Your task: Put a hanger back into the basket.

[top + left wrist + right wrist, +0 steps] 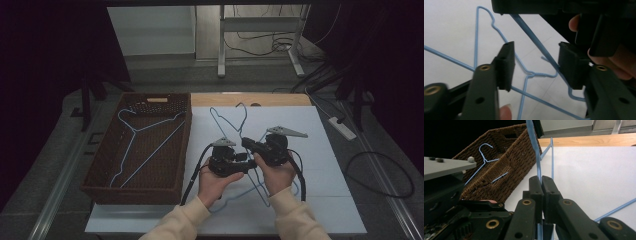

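Hanger wire (538, 170), thin, pale blue and smooth, runs up between the jaws of the right gripper (541, 181), which are pinched flat together on it; that hanger lies partly lifted over the white surface (325, 150), in front of the person. Beside it the left gripper (536, 65) stands half open, its ribbed black pads either side of the same blue rod without pressing on it, and a second blue hanger (531, 75) with a twisted neck lies on the sheet below. Both hands (215, 182) sit close together, almost touching.

Risk, as I judge it: the wire is slick and round, so a narrow pinch could let it swivel or slip when lifted. The two hangers cross on the surface, and their hooks may snag, dragging the lower one along. With the grippers so near, they could also knock each other.

Further out, a dark brown woven basket (165, 150) with stiff, rough walls stands at the left of the sheet, with another blue hanger (145, 135) lying flat inside.
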Available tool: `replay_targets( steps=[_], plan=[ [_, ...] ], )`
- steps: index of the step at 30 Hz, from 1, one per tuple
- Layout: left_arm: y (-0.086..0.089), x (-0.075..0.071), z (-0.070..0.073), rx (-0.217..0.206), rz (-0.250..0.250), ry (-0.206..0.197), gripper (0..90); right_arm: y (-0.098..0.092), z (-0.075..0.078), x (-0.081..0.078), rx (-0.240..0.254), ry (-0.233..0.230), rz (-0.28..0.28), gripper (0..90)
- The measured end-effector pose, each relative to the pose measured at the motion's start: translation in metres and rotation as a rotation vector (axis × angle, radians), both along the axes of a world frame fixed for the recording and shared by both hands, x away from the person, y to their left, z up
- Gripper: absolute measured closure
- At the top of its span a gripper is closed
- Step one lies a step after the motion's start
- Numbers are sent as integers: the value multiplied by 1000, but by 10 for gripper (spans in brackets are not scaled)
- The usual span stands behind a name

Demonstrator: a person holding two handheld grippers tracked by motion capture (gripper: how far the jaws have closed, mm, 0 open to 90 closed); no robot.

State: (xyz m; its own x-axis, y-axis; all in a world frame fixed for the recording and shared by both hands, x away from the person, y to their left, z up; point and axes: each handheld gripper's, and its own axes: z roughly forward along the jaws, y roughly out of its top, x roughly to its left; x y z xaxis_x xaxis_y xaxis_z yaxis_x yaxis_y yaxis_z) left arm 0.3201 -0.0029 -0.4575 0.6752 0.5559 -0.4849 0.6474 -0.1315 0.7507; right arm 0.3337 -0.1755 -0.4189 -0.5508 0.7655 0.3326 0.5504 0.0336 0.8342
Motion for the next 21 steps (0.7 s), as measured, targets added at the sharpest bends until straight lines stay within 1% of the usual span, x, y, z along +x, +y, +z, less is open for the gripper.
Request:
replay_targets(
  steps=[2,4,5,6,7,12,15,21],
  plan=[
    [1,1,0,-19,-12,14,577,0,0,0,-2,-1,1,880],
    [3,1,1,-31,-28,20,673,0,-1,0,-4,-3,1,879],
    [4,1,1,-28,-30,19,730,-1,0,-1,-5,-8,1,879],
    [5,1,1,-28,-33,22,738,-1,0,-1,-7,-13,0,879],
    [6,1,2,-26,-34,36,752,-2,0,-2,-6,-16,1,878],
    [13,2,3,-7,-26,62,825,-3,4,-6,-9,-43,19,874],
    [17,1,6,-1,-26,69,842,-3,6,-8,-7,-65,40,863],
    [25,0,8,21,-35,86,852,0,5,-7,-12,-86,77,839]
  ],
)
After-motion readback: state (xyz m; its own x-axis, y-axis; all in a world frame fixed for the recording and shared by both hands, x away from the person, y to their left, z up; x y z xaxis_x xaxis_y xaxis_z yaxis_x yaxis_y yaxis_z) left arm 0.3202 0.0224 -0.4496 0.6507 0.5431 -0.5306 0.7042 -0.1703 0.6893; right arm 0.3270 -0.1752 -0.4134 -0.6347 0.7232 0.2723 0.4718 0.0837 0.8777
